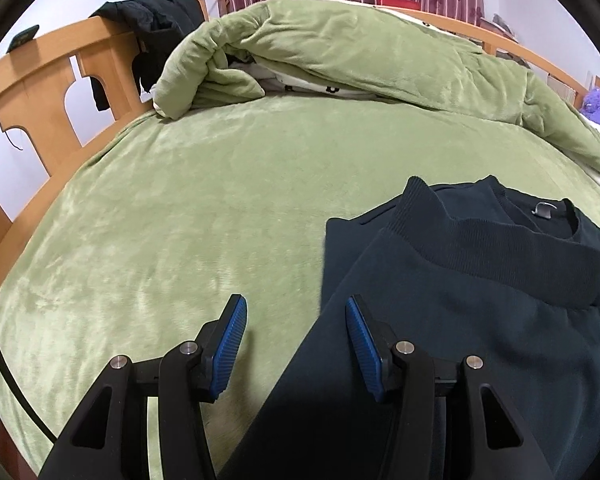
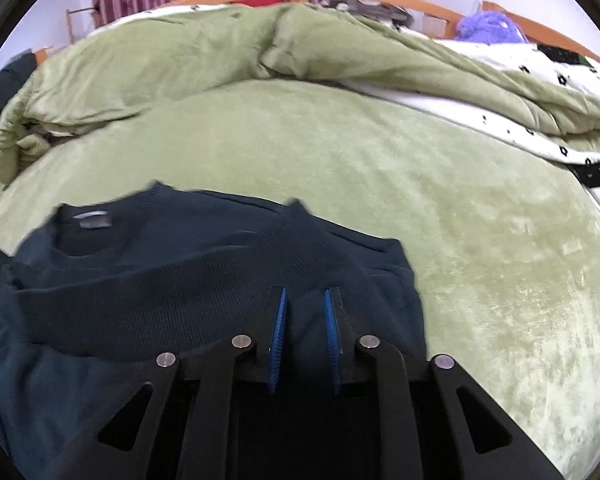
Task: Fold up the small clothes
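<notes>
The dark teal ribbed-hem sweatshirt on the green plush bed needs its folded hem squared: left gripper spread at its edge, right gripper narrowed, with cloth between its pads, though whether it pinches I cannot tell.

**Handheld grippers, pair, black with blue pads**

Left gripper: two matte black fingers on forked linkage arms with triangular cut-outs; ribbed blue pads on the inner faces; four round silver pivot pins; a black cable runs alongside. Right gripper: same build, blue ribbed pads, four silver pins
</notes>
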